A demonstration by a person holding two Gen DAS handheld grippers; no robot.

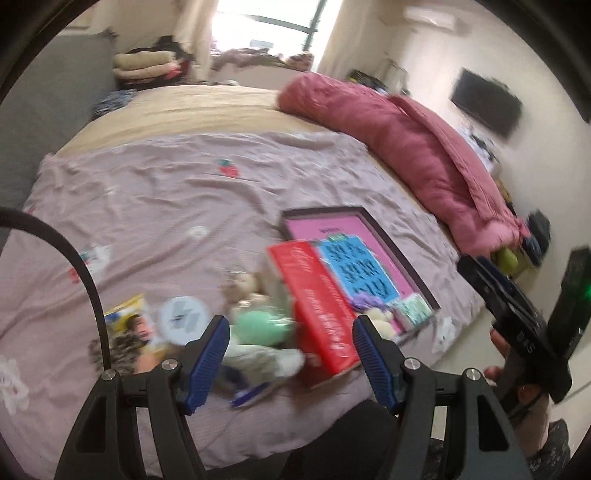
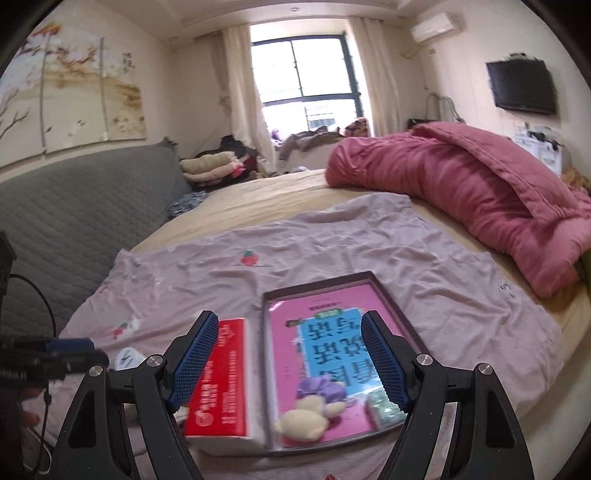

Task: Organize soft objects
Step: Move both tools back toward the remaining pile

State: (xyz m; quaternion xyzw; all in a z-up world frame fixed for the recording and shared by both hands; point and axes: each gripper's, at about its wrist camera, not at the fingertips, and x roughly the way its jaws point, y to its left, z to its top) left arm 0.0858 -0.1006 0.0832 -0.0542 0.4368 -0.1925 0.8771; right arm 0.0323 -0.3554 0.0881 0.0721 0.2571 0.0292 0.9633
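Plush toys (image 1: 258, 325) lie heaped on the bed (image 1: 155, 206) left of the red book (image 1: 314, 302), light and squashy, best pinched mid-body; my 2 sets of jaws hang spread and empty.

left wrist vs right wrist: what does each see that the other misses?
Only left wrist: a green plush toy and a picture booklet left of the red book, a round white tag, and the right gripper's black body in a hand.

Only right wrist: the wall painting and the air conditioner.

Both: red book, dark tray with pink book and cream plush, pink quilt, TV. Both grippers open, empty.
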